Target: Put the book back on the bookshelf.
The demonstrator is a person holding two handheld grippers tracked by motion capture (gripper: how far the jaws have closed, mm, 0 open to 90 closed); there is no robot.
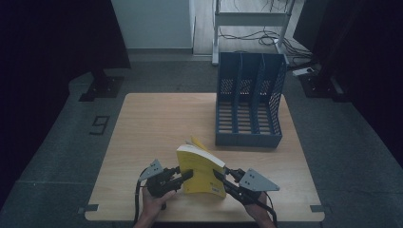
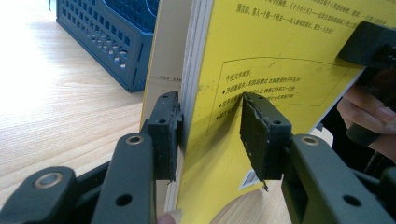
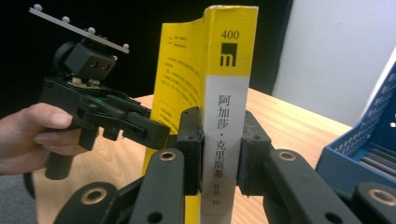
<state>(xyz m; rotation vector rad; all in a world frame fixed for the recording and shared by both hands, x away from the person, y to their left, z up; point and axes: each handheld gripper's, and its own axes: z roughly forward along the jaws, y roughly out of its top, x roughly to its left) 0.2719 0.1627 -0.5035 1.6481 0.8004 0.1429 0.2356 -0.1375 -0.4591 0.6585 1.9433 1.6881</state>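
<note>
The person's two hands are coming in from the near edge of the wooden table (image 1: 142, 123), each gripping a black tool, and between them they are holding a yellow book (image 1: 202, 170) upright just above the near middle of the tabletop. The right gripper (image 3: 219, 144) is reaching in level from the right, its jaws pressing together on the book's spine from both sides, a firm clamp. The left gripper (image 2: 210, 135) is reaching in from the left, its hand (image 3: 39, 135) wrapped around the handle; its jaws are straddling the page edge of the book, one pad (image 2: 169, 133) lying against the pages' side and the other pad (image 2: 257, 135) standing a little off the yellow cover, so they are apart rather than pinching.

The book is standing on end, its long axis running up and down, leaning slightly. The spine is facing right, towards the right gripper, and the fore-edge is facing left. Its front cover is peeling open a little at the far side.

It is a thick paperback, bright yellow, with a white panel on the spine carrying black printed characters, a small black square mark above them, and black text on the cover.

Beyond it, at the far right of the table, a blue slotted file rack (image 1: 249, 102) is standing well apart.
</note>
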